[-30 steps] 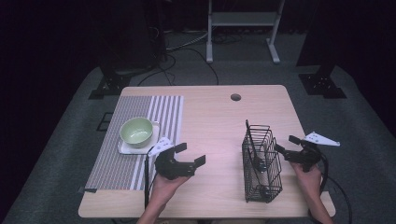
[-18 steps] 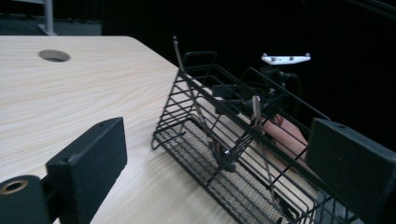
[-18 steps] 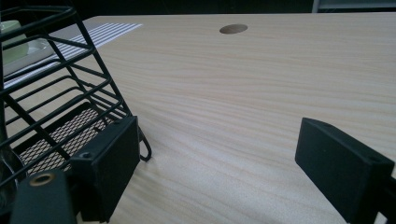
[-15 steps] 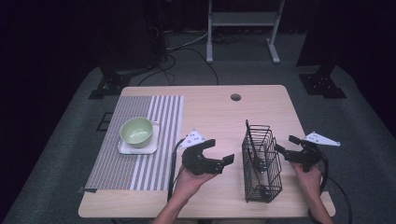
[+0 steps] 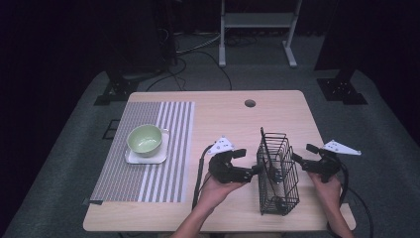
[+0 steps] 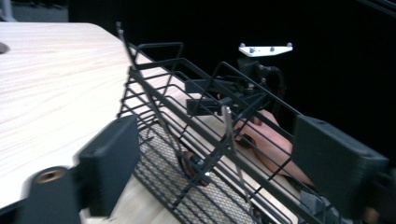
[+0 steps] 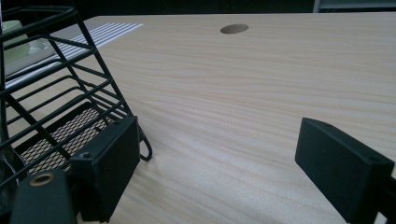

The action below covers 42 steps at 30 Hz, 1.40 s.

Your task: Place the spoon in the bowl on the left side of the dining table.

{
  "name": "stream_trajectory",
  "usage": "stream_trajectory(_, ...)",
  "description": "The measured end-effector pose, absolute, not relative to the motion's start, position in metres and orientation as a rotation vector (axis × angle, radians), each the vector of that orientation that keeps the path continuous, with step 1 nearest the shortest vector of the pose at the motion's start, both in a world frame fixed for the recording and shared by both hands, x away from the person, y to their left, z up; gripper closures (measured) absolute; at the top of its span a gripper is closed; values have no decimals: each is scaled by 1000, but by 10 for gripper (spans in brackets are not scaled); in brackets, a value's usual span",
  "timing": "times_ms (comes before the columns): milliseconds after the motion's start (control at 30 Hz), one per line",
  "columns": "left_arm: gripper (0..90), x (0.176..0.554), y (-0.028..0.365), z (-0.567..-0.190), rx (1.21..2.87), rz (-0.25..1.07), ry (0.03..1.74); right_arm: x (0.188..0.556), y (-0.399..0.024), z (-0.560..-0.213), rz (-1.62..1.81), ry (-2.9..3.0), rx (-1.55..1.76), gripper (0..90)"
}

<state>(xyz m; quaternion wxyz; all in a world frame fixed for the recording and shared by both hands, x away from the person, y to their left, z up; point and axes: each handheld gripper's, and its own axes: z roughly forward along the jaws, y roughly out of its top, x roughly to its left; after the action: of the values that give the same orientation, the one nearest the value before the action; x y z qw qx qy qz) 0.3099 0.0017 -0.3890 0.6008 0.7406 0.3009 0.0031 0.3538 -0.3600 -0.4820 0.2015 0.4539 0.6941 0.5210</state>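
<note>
**Left gripper closing on wire basket; tipping risk noted**

The light wooden table carries a grey-and-white striped cloth placemat on its left part. Right of centre stands a tall black wire basket with a mesh floor, upright and well apart from the mat. A pale green ceramic bowl sits on a white square plate on the mat.

The left gripper is at the basket's left wall. In the left gripper view its jaws straddle the upper rim wires; they have just been closing, yet the pads stand off the wire, so nothing is gripped. The right gripper hangs just beside the basket's right side, jaws wide apart over bare wood. A small dark object lies inside the basket; what it is cannot be told.

Risks, as judged: the basket is tall and narrow, so a one-sided pull on its rim could tip it. Thin wire may slip between flat pads if caught off-centre.
</note>
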Motion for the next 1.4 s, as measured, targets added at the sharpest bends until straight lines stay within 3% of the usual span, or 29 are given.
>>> stream_trajectory(133, 241, 313, -7, -388, 1717, -12, 697, 354, -360, -482, 1462, 1937, 1273, 129)
stream_trajectory(767, 823, 322, -20, -389, 1712, -99, 663, 354, -361, -482, 1465, 1934, 1277, 129)
stream_trajectory(933, 891, 320, -17, -387, 1671, -93, 669, 354, -360, -482, 1461, 1937, 1276, 130)
stream_trajectory(1400, 897, 313, -7, -380, 1610, -96, 667, 354, -358, -482, 1437, 1944, 1275, 130)
